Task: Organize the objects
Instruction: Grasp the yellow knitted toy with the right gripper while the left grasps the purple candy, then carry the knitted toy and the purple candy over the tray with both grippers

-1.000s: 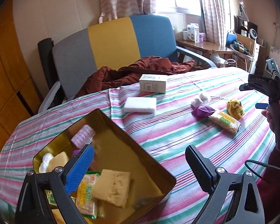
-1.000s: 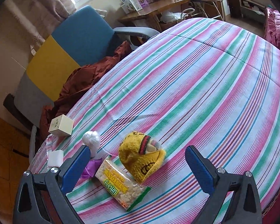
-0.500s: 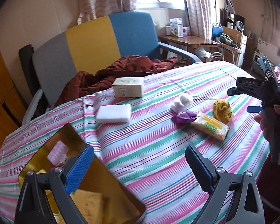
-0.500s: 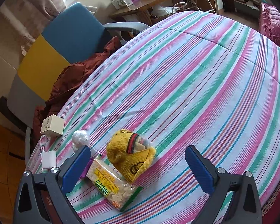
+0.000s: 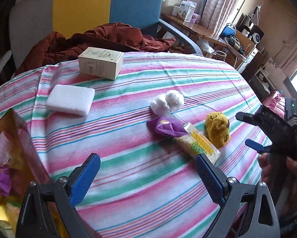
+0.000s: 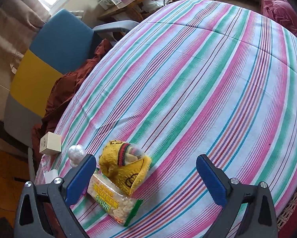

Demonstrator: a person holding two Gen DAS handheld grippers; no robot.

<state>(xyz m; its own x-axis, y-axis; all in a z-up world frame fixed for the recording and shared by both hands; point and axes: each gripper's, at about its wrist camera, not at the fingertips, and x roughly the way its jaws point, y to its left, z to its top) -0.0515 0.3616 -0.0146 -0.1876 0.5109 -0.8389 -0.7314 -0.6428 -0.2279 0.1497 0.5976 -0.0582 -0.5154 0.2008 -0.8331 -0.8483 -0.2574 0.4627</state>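
On my striped desk lie a cardboard box, a white block, two white balls, a purple packet, a snack bag, a yellow knitted hat and a gold tin.

Bare striped cloth beyond yellow sock

A round table under a striped cloth of pink, green and white filled most of the room's middle. At about eleven o'clock from it stood an armchair with grey, yellow and blue back panels and grey armrests, a rust-brown blanket heaped on its seat. A wooden side table ran along the far wall at one o'clock, cluttered with cartons. Daylight came through a window behind pale patterned curtains. The walls were beige, and a wooden floor showed at nine o'clock.
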